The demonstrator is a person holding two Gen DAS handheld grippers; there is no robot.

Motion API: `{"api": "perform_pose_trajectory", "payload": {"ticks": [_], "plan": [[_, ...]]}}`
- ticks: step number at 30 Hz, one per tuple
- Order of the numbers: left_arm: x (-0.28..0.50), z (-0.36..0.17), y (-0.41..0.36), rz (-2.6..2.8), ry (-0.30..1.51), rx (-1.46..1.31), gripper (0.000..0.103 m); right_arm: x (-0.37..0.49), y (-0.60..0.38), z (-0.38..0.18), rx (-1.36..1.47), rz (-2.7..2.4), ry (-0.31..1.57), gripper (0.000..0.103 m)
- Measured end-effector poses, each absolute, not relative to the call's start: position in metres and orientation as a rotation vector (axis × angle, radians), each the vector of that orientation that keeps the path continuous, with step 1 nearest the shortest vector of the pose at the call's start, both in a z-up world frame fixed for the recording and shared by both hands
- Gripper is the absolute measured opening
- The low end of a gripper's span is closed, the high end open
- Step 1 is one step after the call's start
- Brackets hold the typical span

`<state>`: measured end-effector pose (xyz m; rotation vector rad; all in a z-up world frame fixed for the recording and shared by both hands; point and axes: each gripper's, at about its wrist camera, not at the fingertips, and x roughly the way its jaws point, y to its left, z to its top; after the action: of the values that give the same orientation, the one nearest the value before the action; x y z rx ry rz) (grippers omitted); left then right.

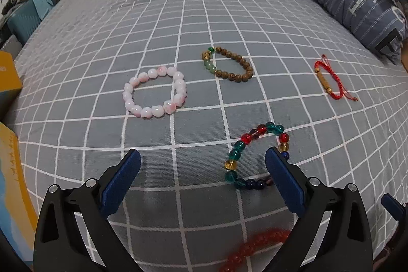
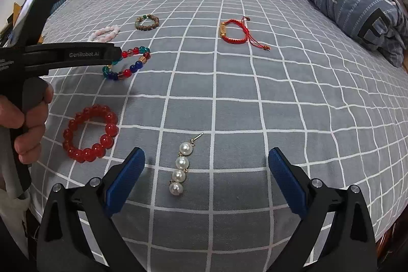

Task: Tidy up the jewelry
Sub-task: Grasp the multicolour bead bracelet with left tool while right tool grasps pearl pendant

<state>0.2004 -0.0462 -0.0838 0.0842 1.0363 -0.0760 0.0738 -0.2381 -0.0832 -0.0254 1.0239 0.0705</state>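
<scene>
Both sets of fingers gape empty: left gripper (image 1: 202,165) beside the multicolored bead bracelet (image 1: 255,154), right gripper (image 2: 206,170) over the pearl earring (image 2: 181,168); its loose pearls may slip sideways on the soft bed (image 2: 255,93).

Each gripper, the left gripper (image 1: 202,161) and the right gripper (image 2: 206,159), was matte black plastic with two angular arms ending in flat blue textured pads (image 2: 126,179). Round silver screws (image 2: 95,181) sat at the arm joints, and triangular cut-outs opened lower down. Seen from the right wrist, the left tool's side bore pale "GenRobot.AI" lettering (image 2: 83,54); a hand (image 2: 24,119) wrapped its grey handle.
</scene>
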Motion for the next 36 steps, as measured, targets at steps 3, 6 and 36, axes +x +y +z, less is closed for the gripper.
{"api": "perform_pose_trajectory", "payload": {"ticks": [3, 6, 36], "plan": [[0.205, -0.092, -0.048, -0.086, 1.056, 0.082, 0.090, 0.075, -0.237, -0.088, -0.035, 0.074, 1.049, 0.093], [0.208, -0.100, -0.047, -0.082, 1.080, 0.070, 0.086, 0.074, -0.235, -0.093, -0.046, 0.073, 1.065, 0.093], [0.201, -0.080, -0.031, -0.098, 1.073, -0.008, 0.009, 0.074, -0.240, -0.089, -0.015, 0.077, 1.080, 0.011]]}}
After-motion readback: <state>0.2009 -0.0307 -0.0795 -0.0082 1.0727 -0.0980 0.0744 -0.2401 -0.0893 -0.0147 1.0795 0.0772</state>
